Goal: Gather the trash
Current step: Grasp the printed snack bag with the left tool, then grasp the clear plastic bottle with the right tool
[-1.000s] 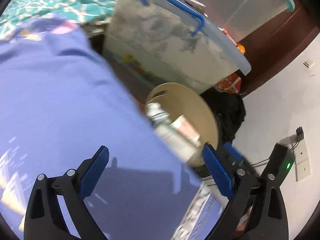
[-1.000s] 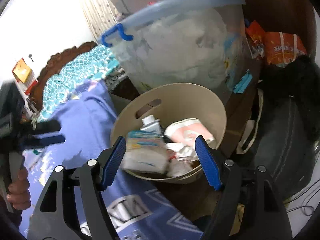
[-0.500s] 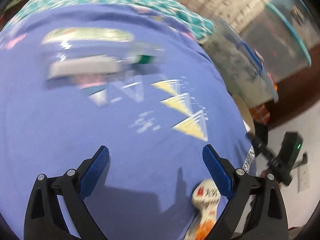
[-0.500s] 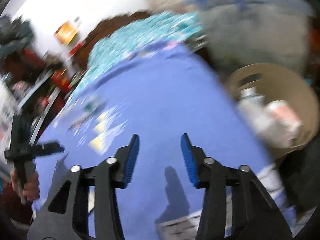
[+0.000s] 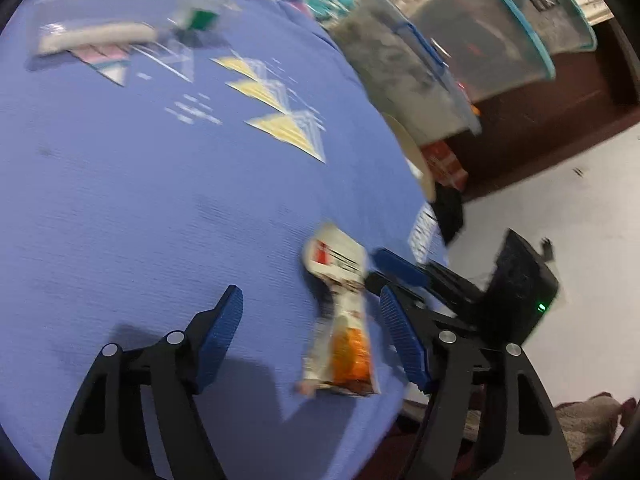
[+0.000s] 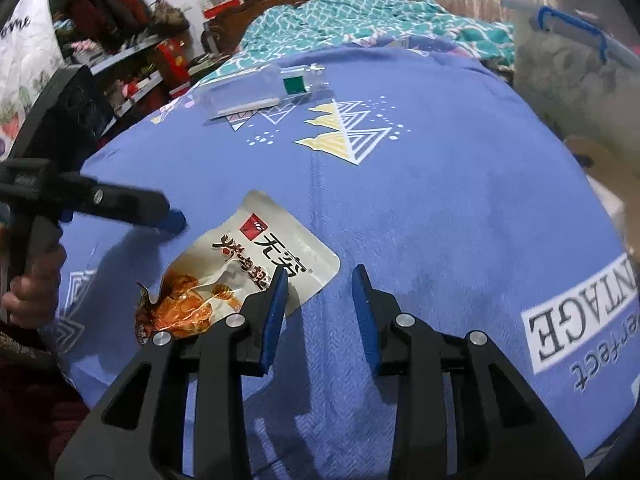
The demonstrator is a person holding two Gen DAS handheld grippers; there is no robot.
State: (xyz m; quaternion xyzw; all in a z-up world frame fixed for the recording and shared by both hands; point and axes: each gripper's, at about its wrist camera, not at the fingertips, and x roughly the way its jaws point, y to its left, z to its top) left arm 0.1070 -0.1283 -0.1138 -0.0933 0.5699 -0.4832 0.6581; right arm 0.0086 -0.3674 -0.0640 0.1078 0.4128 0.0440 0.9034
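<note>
Bin gone; snack wrapper (image 6: 256,268) on blue cover (image 6: 420,200).

The left gripper (image 5: 310,334) hangs over a blue sheet (image 5: 140,200), jaws closing, with a snack wrapper (image 5: 340,320) lying between them, nearer the right pad and not pressed. The right gripper (image 5: 400,266) reaches in from the right beside the wrapper's top. A clear box (image 5: 120,32) lies far up the sheet, blurred.

Even indoor light, fairly bright. The left wrist view is smeared by motion blur; the right wrist view is sharper. Both bend at the edges. Soft shadows fall on the blue bedspread (image 6: 440,208).
</note>
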